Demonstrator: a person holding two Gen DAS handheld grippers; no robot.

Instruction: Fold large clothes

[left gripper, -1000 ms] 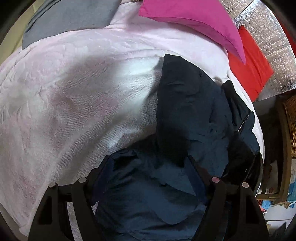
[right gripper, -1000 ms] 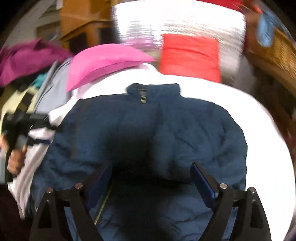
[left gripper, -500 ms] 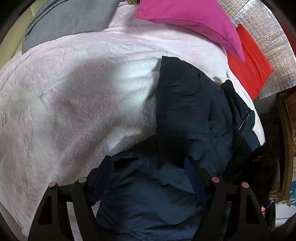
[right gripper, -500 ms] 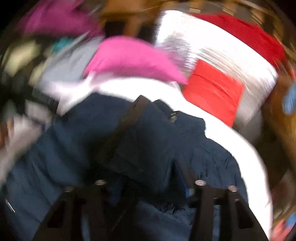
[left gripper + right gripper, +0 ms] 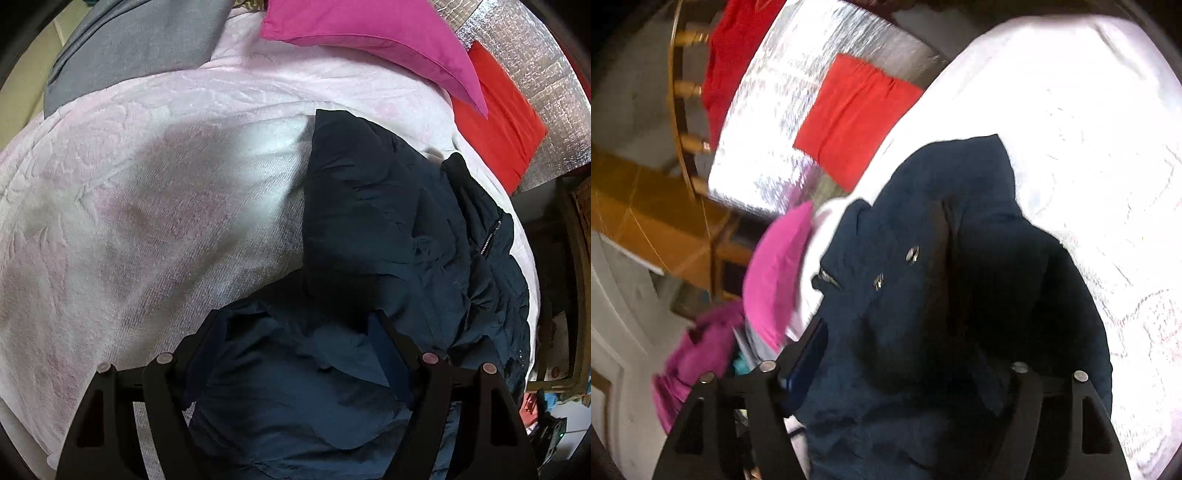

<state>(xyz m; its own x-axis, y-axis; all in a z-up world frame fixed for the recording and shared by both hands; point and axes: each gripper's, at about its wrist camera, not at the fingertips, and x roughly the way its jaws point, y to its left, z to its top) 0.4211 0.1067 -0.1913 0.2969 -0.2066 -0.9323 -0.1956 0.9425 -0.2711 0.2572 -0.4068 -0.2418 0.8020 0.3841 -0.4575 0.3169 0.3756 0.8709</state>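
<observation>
Jacket (image 5: 369, 229) lies bunched between both grippers' spread jaws.

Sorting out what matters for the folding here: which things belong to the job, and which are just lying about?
Job:
- navy jacket
- pale pink blanket under it
- left claw
- right claw

Lying about:
- pink pillow
- red cloth
- grey fabric
- silver foil sheet
</observation>
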